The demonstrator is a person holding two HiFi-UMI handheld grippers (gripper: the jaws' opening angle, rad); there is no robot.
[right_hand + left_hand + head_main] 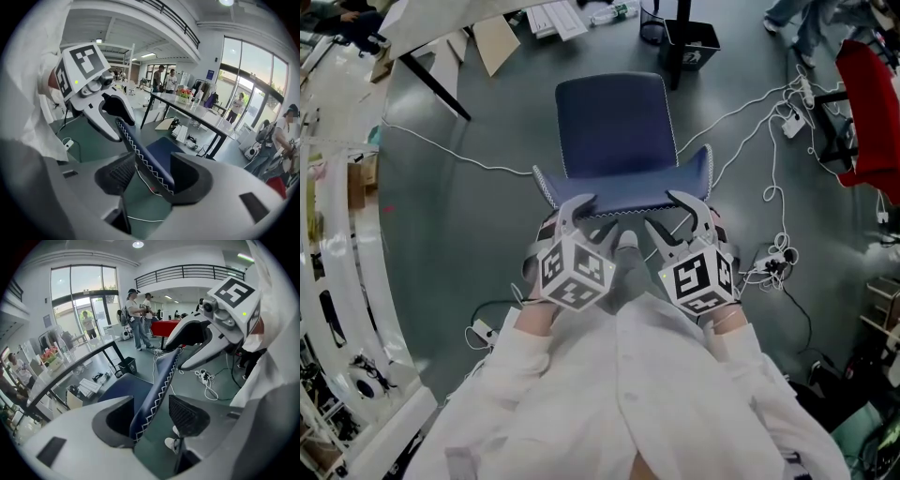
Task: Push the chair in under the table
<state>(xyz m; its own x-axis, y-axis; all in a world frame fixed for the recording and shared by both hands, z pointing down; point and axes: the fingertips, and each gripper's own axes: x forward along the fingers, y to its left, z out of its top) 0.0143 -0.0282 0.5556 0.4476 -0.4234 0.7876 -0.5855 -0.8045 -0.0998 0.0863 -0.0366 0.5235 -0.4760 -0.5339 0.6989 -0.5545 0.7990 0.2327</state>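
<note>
Push not started, 0 progress.
Your left gripper (pixel 586 221) and right gripper (pixel 673 216) straddle the backrest (pixel 623 193), jaws spread, pinching nothing; chair (pixel 617 131) sits well apart from the table (pixel 441 21).

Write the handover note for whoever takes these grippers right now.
Left gripper: open, jaws astride the top of the backrest, not clamped.
Right gripper: open, astride the same edge, further right.
Chair: on open floor, short of the table, seat not under it.
Done: both grippers placed at the backrest.
Left: grip or press the backrest and push the chair in under the table.
</note>
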